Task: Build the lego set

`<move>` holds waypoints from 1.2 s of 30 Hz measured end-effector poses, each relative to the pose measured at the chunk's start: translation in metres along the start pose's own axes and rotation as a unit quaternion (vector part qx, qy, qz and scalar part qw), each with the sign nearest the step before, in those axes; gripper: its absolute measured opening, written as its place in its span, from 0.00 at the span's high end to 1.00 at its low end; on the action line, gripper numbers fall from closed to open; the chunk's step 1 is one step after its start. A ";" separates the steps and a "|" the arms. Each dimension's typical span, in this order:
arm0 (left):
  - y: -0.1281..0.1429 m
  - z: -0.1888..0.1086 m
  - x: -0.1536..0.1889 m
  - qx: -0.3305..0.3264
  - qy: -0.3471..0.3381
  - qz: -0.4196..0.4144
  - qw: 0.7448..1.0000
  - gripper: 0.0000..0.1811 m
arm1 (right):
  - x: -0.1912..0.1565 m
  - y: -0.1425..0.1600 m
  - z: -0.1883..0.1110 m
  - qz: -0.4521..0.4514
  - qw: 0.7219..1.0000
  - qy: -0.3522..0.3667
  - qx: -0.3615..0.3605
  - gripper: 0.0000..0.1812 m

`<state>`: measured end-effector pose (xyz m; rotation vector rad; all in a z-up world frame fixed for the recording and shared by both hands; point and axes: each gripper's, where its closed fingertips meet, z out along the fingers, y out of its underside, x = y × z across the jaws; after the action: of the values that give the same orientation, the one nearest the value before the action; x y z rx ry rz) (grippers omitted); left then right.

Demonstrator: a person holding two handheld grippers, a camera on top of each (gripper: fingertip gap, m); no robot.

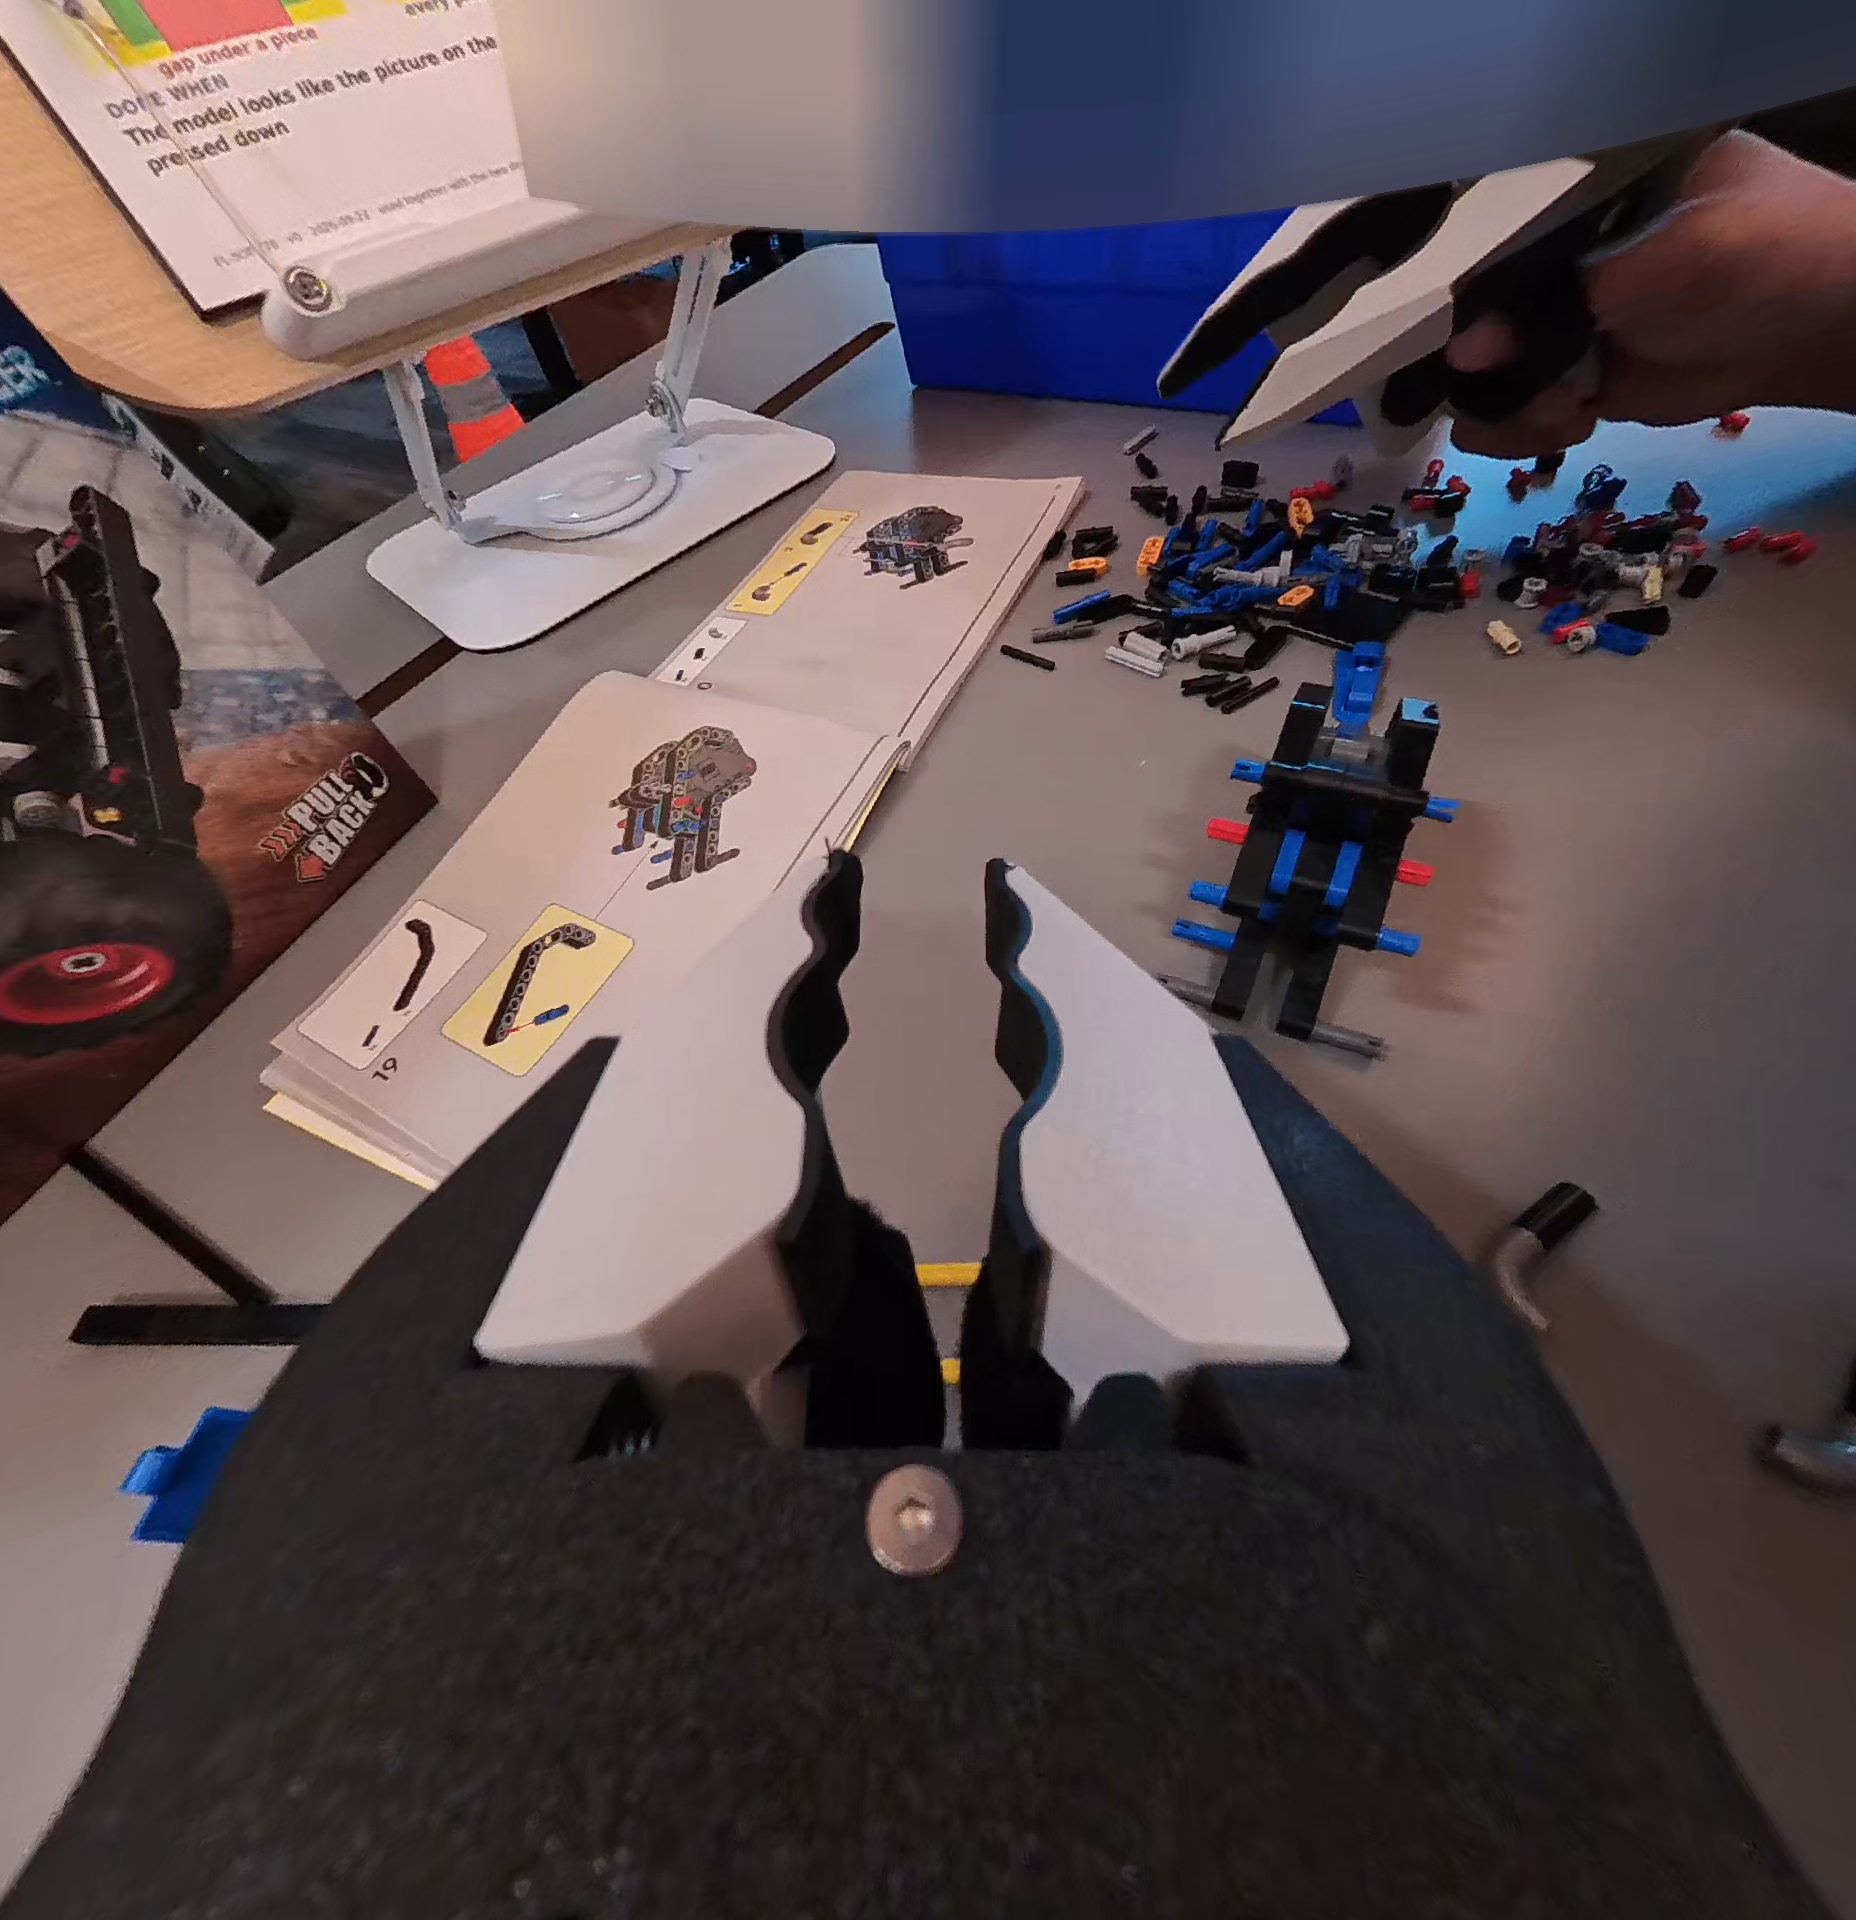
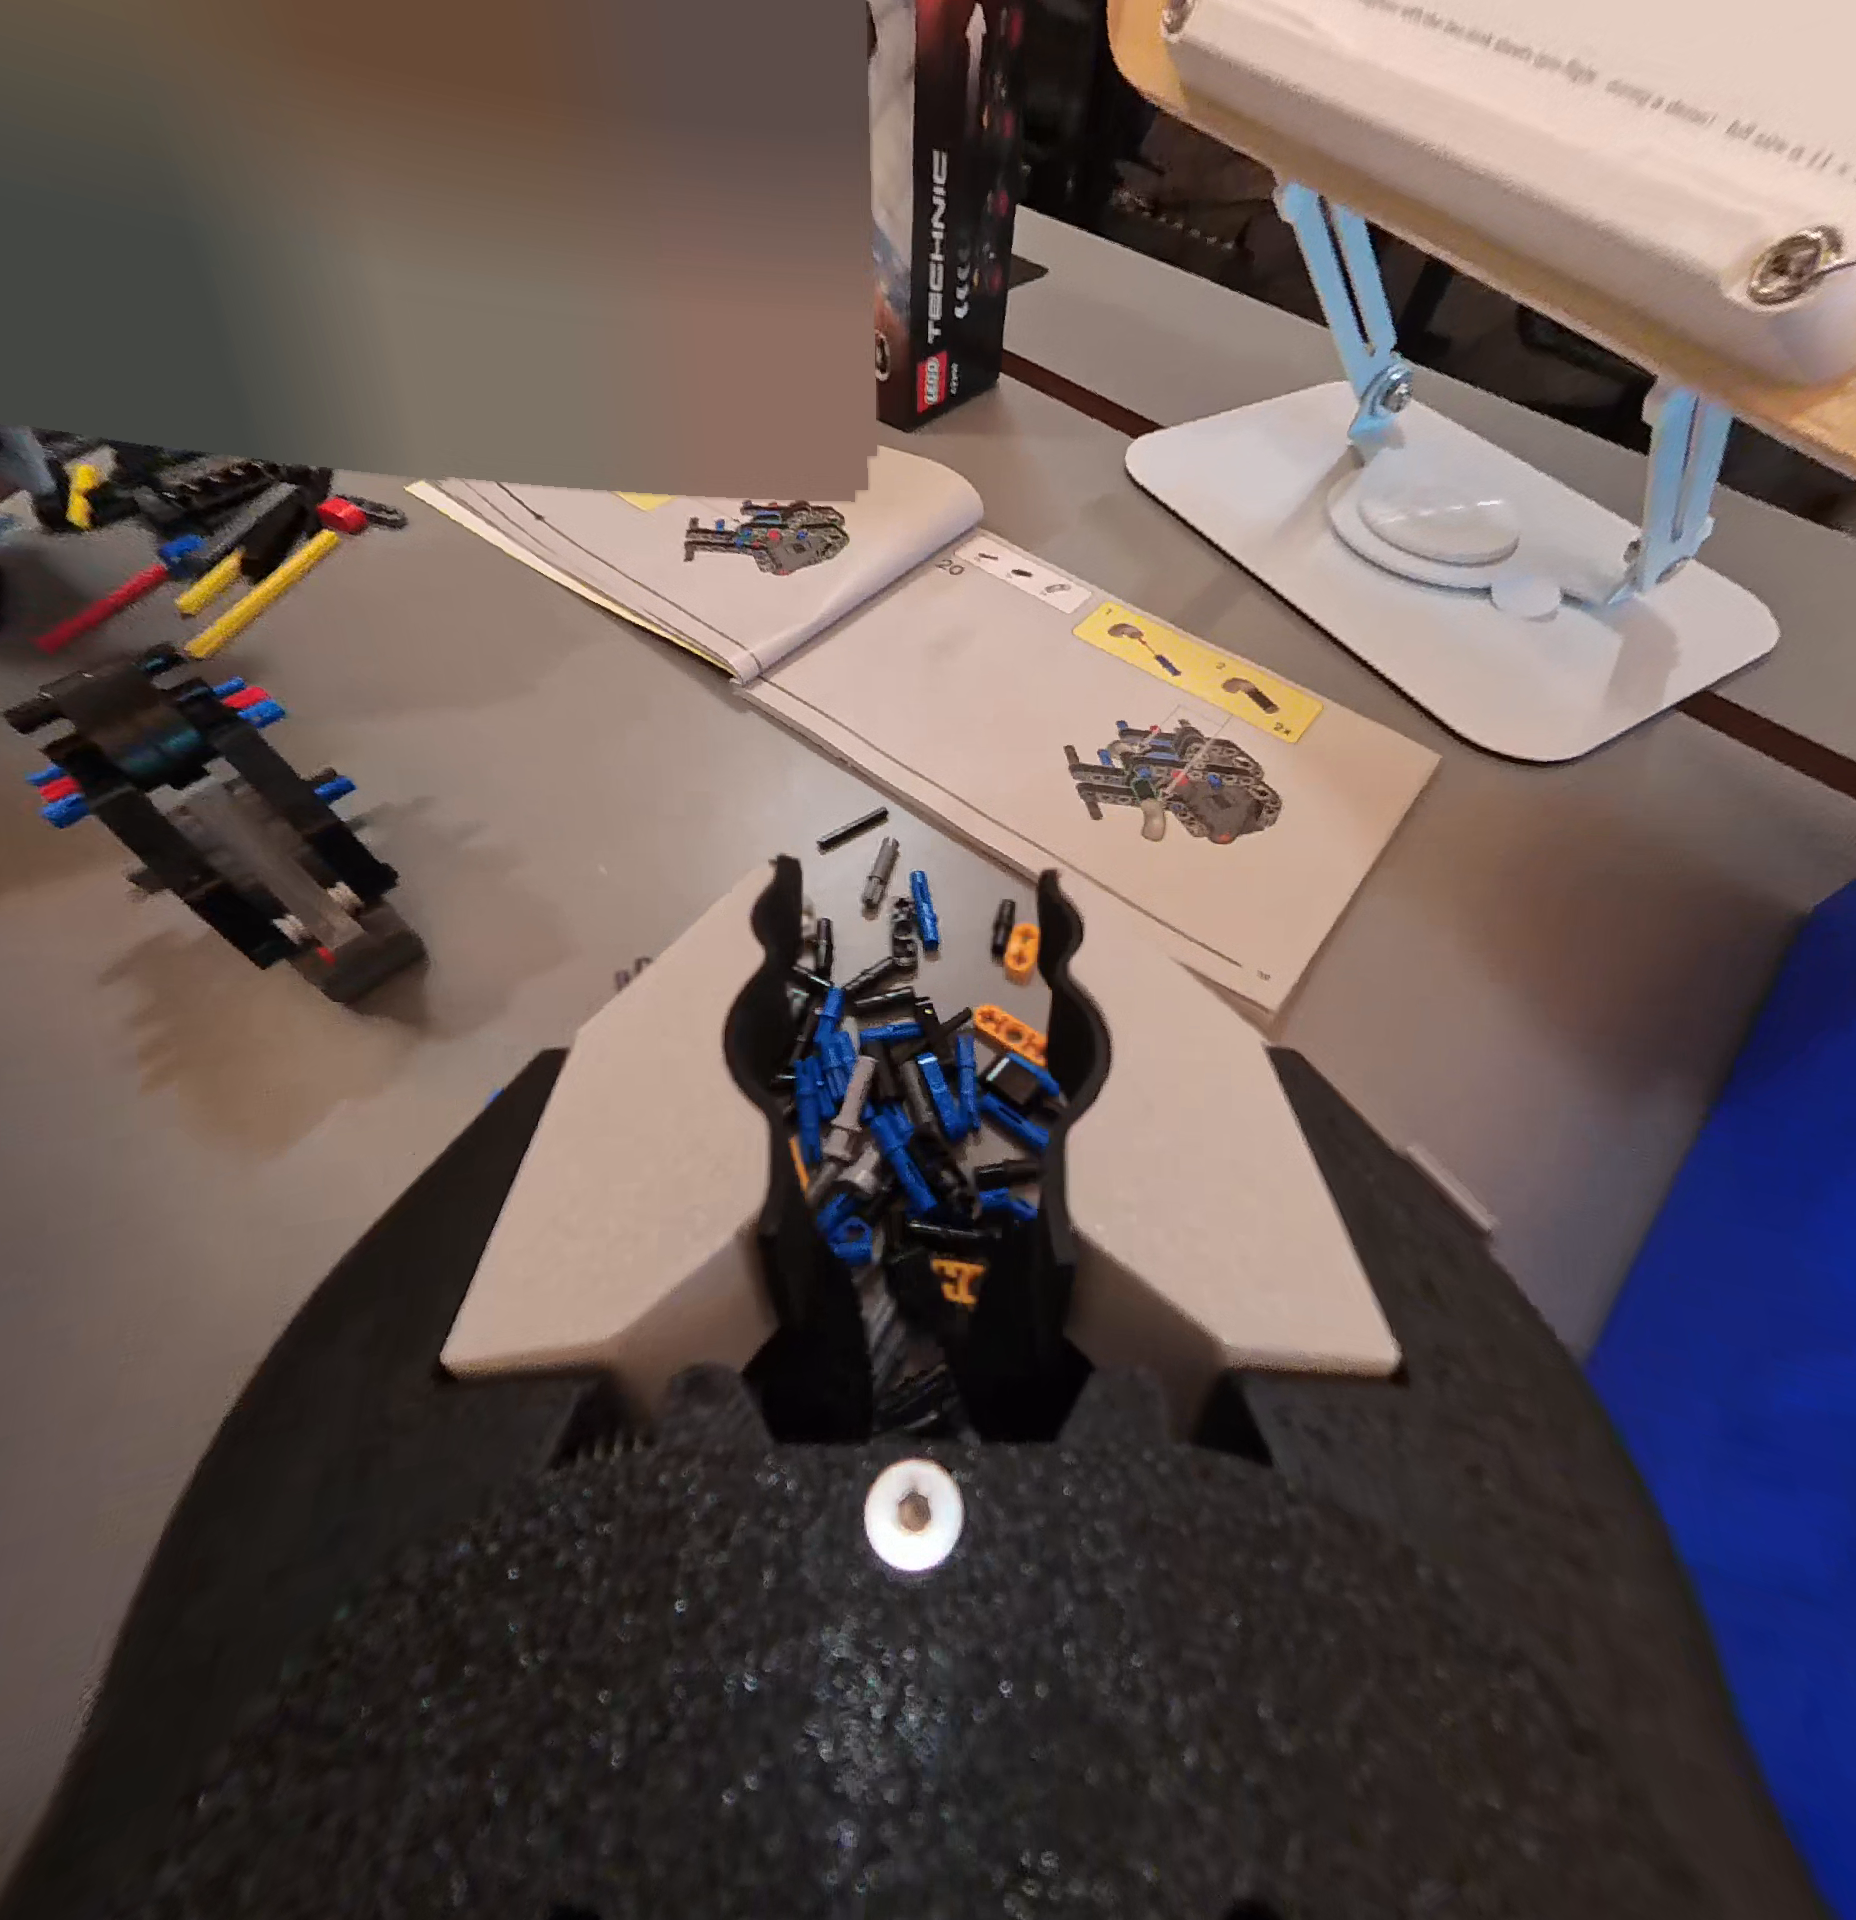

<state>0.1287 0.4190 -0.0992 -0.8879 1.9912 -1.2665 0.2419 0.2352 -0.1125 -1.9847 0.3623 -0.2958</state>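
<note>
Part-picking step, by the look of it. Right gripper (image 2: pixel 919 883) hovered over the loose parts pile (image 2: pixel 903 1122), jaws spread wide, nothing held. Same gripper seen from the left wrist view at 1 o'clock (image 1: pixel 1199 410), above the pile (image 1: pixel 1350 566), apart from the table. Left gripper (image 1: pixel 919 868) low over the grey table (image 1: pixel 1630 1039), jaws parted but narrower, empty, idle.

Half-built model (image 1: pixel 1313 862), black frame with blue and red pins, stood on the table at 1 o'clock of the left gripper, just beside the pile; in the right wrist view at 9 o'clock (image 2: pixel 207 821). Instruction booklet (image 1: pixel 758 769) open at 11 o'clock, beside the model. Set box (image 1: pixel 103 779) at 9 o'clock. White stand (image 1: pixel 602 520) behind the booklet, blue bin (image 1: pixel 1059 301) at 12 o'clock.

Next move, judged: lower onto one small pin in the pile, close narrow on it alone, carry to the model. Tricky: pieces heaped and touching, easy to grab two.

Hard to tell: which piece targeted; exact step from the booklet. Yellow and red rods (image 2: pixel 249 592) at 10 o'clock partly cut by a blurred patch. Grey bent items (image 1: pixel 1537 1236) at 3 o'clock unclear. Yellow bit under left jaws mostly hidden.
</note>
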 end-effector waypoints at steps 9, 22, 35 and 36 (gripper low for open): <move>0.012 0.005 -0.001 -0.021 0.012 -0.022 0.999 0.88 | 0.011 0.007 0.000 -0.006 0.999 0.030 -0.015 0.76; 0.021 0.007 -0.004 -0.038 0.015 -0.034 0.999 0.88 | 0.007 0.012 0.005 -0.012 0.999 0.020 -0.023 0.76; 0.024 0.008 -0.003 -0.044 0.017 -0.034 0.998 0.88 | 0.005 0.015 0.006 -0.012 0.999 0.011 -0.029 0.77; 0.024 0.008 -0.003 -0.044 0.018 -0.034 0.998 0.88 | 0.005 0.015 0.006 -0.013 0.999 0.012 -0.029 0.77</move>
<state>0.1320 0.4248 -0.1242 -0.9890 2.0744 -1.2474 0.2469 0.2321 -0.1288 -2.0456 0.3638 -0.3282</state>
